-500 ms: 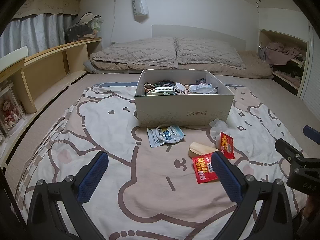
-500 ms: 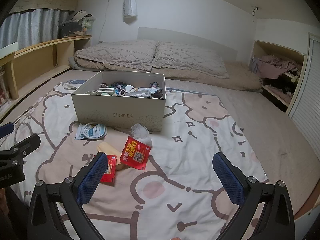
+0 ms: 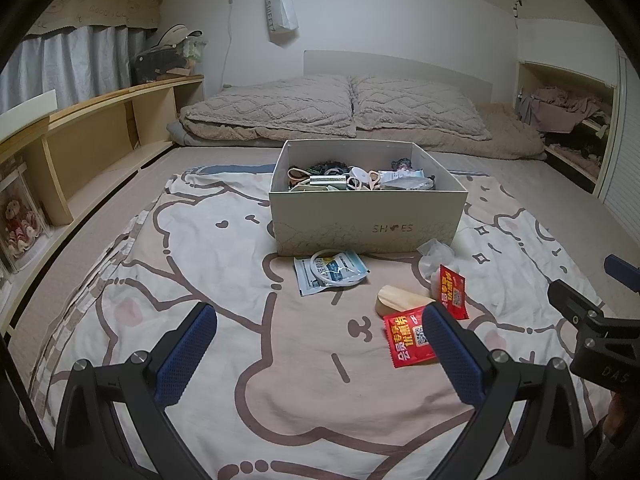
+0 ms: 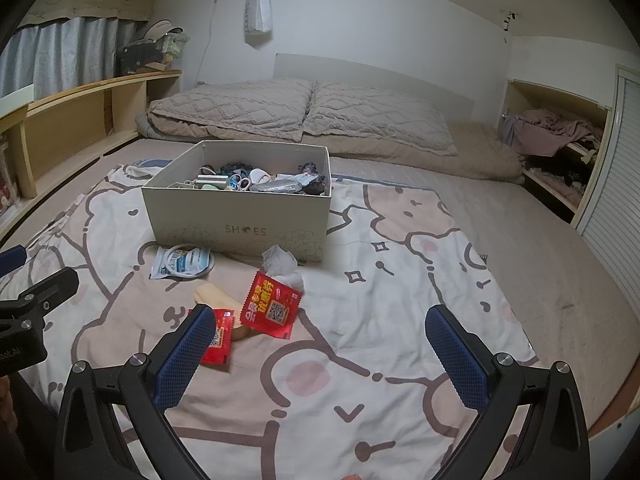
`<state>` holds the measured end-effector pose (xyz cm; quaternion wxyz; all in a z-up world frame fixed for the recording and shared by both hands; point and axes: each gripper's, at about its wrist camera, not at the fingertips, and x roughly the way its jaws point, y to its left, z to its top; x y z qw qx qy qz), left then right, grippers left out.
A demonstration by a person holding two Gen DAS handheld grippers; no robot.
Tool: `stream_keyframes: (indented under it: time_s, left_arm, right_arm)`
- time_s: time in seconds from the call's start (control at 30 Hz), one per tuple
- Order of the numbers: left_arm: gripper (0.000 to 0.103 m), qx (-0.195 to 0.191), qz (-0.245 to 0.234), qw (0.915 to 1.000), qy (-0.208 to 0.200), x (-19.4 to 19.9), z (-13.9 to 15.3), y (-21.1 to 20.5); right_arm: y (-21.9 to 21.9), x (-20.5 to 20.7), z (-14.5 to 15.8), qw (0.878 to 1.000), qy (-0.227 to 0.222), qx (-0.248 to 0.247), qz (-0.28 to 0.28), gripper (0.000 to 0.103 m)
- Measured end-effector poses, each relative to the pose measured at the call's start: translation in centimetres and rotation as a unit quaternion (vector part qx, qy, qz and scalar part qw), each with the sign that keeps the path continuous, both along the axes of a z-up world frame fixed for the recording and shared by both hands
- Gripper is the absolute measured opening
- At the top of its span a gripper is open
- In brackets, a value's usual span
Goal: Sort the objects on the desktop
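On the bedspread (image 3: 200, 264), open shoebox (image 3: 368, 228) full of small clutter (image 3: 360, 178)

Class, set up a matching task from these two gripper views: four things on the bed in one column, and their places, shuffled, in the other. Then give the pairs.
Things
1. shoe box
2. blue-and-white packet
3. crumpled clear plastic
4. wooden piece

Places
A. partly under the red sachets
B. before the box's near right corner
C. before the box's near left part, with a white ring on it
D. mid-blanket, full of small items

Pairs: 1-D, 2-C, 3-B, 4-A
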<state>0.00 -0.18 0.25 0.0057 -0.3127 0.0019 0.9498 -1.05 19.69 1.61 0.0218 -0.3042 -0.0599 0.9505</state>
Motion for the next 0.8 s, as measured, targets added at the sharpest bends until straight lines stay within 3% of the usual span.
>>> stream_keyframes:
  time_s: [0.8]
  left_arm:
    - [0.103, 0.001, 0.0, 1.0, 0.001, 0.08, -0.01, -0.06]
  right_arm:
    - [-0.08, 0.04, 0.04, 1.0, 0.0, -0.004, -0.001, 0.103]
